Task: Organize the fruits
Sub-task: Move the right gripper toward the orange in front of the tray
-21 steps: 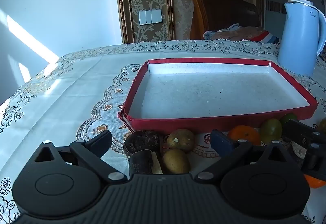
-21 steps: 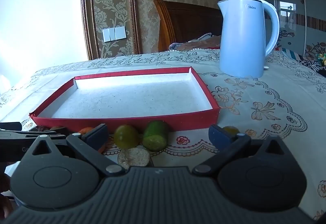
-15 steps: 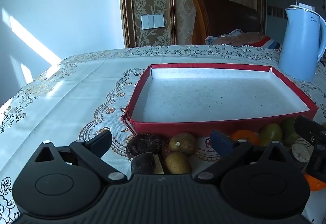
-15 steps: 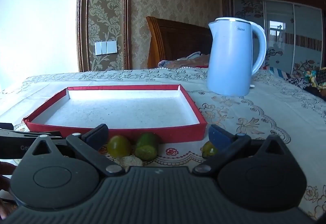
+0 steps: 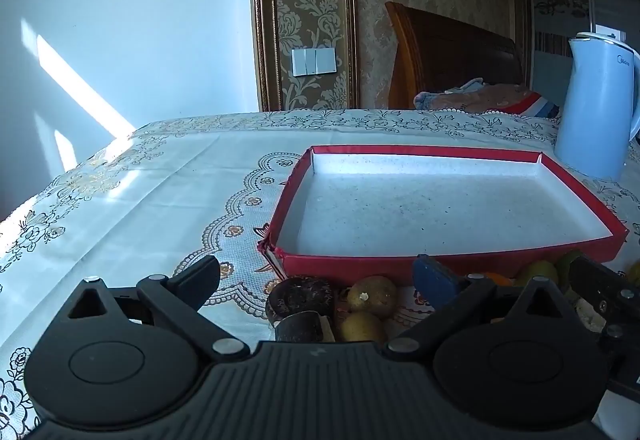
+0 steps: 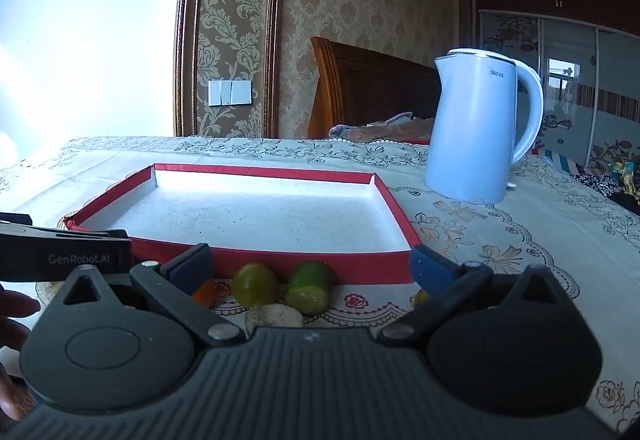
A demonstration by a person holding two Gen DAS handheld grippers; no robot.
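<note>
Room: papered wall, wooden headboard, blue kettle (image 6: pixel 476 131) standing on a lace-covered tabletop (image 5: pixel 160 191). Red tray (image 5: pixel 448 264) lying bare. Fruits sitting in a row just before its near wall: brown pair (image 5: pixel 372 296), dark round piece (image 5: pixel 300 296), green pair (image 6: pixel 280 286). Left claw (image 5: pixel 316 272) and right claw (image 6: pixel 308 260) both gaping, holding nothing. Advice: lowering one claw squarely around a single fruit, closing gently, lifting clear over the rim
</note>
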